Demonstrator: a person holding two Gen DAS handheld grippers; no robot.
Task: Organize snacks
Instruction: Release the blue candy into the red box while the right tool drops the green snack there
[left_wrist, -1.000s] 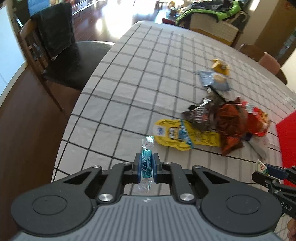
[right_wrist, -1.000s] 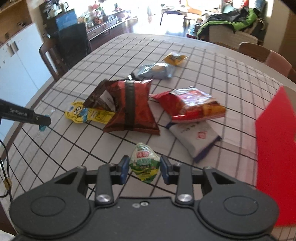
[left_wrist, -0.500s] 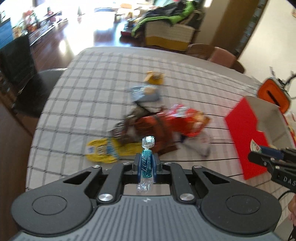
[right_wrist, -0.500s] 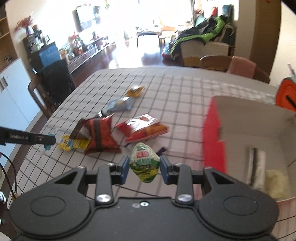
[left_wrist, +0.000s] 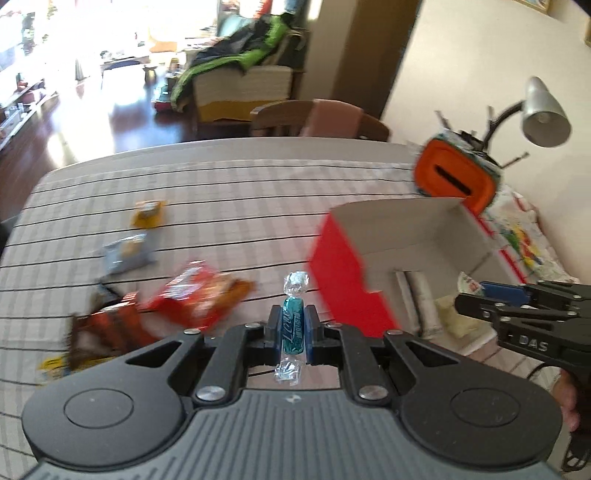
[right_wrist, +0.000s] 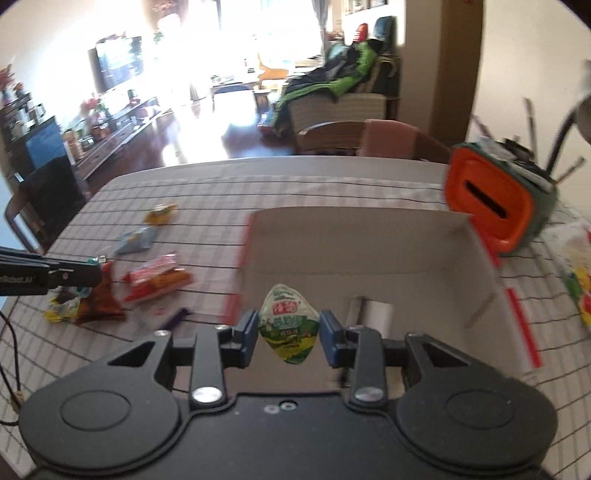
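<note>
Snacks are clamped in both pairs of jaws. A teal wrapped candy (left_wrist: 293, 325) is pinched upright at its middle by the left gripper (left_wrist: 292, 328), its twisted ends left free above and below the pads, so the hard centre takes the squeeze. A green-and-white pouch (right_wrist: 289, 322) is gripped across its widest part by the right gripper (right_wrist: 289, 326), its pointed ends left sticking out above and below the pads.

Just beyond the right jaws the red-sided cardboard box (right_wrist: 369, 236) is seen with its open top facing them; a rolled packet (right_wrist: 375, 312) is already lying inside. From the left jaws the same box is seen ahead and to the right. Both loads are judged to be on their way to it.

Further out, left of both jaws, a red chip bag (left_wrist: 195, 295), a brown bag (left_wrist: 107, 332), a blue-grey packet (left_wrist: 127, 253) and a small yellow packet (left_wrist: 149, 213) are left loose on the checked tablecloth (left_wrist: 240, 192), apparently awaiting collection.
</note>
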